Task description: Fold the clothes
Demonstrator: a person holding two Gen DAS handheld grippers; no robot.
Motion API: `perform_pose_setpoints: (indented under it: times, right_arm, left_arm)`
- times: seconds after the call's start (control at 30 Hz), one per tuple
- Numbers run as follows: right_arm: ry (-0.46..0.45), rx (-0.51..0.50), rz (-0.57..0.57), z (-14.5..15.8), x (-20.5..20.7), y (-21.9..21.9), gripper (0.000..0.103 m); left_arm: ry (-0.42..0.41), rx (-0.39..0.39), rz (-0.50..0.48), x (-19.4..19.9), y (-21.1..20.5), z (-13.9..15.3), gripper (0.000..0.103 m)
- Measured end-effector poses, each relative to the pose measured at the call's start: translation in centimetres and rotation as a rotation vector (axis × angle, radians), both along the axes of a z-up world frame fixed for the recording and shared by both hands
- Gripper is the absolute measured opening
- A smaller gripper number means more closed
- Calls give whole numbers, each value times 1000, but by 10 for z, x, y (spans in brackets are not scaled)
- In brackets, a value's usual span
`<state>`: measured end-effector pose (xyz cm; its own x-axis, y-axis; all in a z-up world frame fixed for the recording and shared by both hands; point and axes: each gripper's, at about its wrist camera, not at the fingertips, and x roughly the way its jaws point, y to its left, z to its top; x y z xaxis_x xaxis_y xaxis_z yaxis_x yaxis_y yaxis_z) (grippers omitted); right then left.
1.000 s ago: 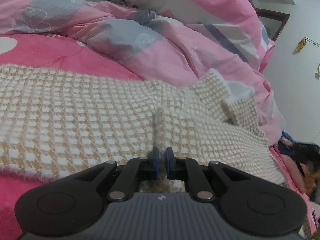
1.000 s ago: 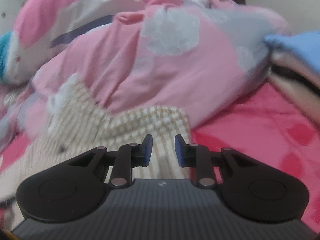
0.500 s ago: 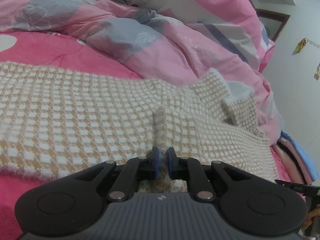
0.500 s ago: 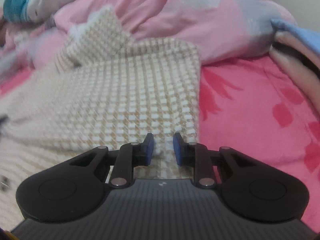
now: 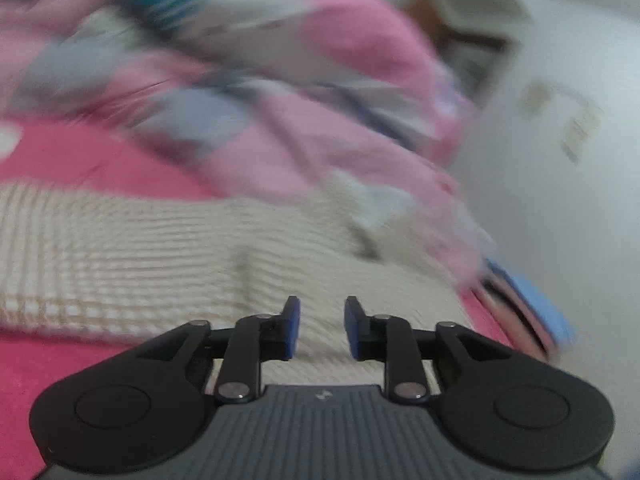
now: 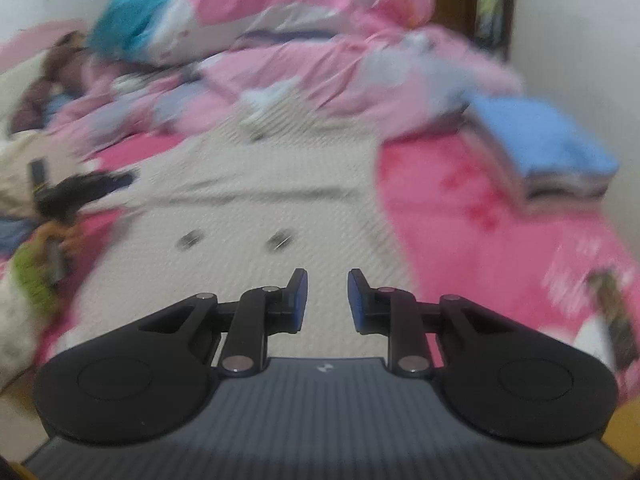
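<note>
A cream and tan checked knit garment (image 5: 132, 256) lies spread flat on the pink bed sheet (image 5: 80, 160); in the right wrist view the same garment (image 6: 256, 208) stretches away with two dark buttons showing. My left gripper (image 5: 319, 326) hovers just above the garment's near part, its jaws opening, and nothing is between the blue pads. My right gripper (image 6: 327, 300) hangs above the garment's near end, jaws apart with an empty gap. Both views are blurred by motion.
A rumpled pink and grey duvet (image 6: 320, 60) fills the far end of the bed. A stack of folded clothes with a blue top (image 6: 540, 148) sits at the right. Dark and green items (image 6: 52, 216) lie at the left edge. A white wall (image 5: 560, 200) is to the right.
My left gripper let go of the pinched ridge of the knit garment, opened, and lifted back. My right gripper pulled far back and up, so the whole garment now shows below it.
</note>
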<state>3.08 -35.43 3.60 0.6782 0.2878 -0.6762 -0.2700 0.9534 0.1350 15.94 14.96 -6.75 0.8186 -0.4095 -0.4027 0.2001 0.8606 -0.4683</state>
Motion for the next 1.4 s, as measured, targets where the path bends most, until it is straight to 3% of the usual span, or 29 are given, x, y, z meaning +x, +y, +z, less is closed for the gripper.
perform_pose_setpoints:
  times: [0.1, 0.17, 0.23, 0.3, 0.43, 0.5, 0.67, 0.77, 0.9, 1.0, 1.1, 1.17, 1.23, 1.33, 1.4]
  right_arm:
    - [74, 143, 87, -28, -25, 25, 22]
    - [101, 218, 131, -56, -26, 50, 22]
    - [122, 295, 144, -77, -26, 67, 22]
    - [143, 375, 144, -93, -28, 78, 22]
    - [107, 351, 125, -83, -62, 57, 22]
    - [86, 338, 110, -76, -80, 44, 22]
    - [-132, 170, -115, 11, -139, -44, 22]
    - [-278, 24, -213, 79, -180, -80, 22]
    - [-414, -158, -179, 152, -199, -78, 23]
    - [-487, -214, -67, 173, -190, -58, 27]
    - [-499, -125, 88, 143, -160, -35, 31]
    - [-423, 10, 195, 95, -124, -14, 31]
    - [-276, 110, 252, 35, -78, 16, 31]
    - [-191, 59, 234, -38, -31, 63, 31]
    - [-182, 19, 214, -68, -13, 83, 31]
  left_arm:
    - [85, 122, -285, -34, -41, 4, 36]
    - [163, 209, -402, -58, -65, -9, 34]
    - [183, 337, -453, -90, -80, -21, 27]
    - [165, 412, -474, -127, -78, -25, 27]
    - [177, 456, -473, -186, -44, -27, 28]
    - [223, 462, -430, -206, -23, -28, 30]
    - [215, 402, -256, -223, 9, -17, 29]
    - [154, 321, -206, -220, 10, 0, 40]
    - [91, 272, -180, -204, -19, 17, 57]
    - [102, 257, -176, -192, -51, 22, 60]
    - [111, 289, -137, -185, -82, 21, 62]
    - [107, 331, -90, -183, -100, 20, 68]
    - [135, 386, -42, -172, -118, 19, 72]
    - [185, 464, 7, -163, -137, 12, 74]
    - [219, 517, 40, -157, -144, 4, 75]
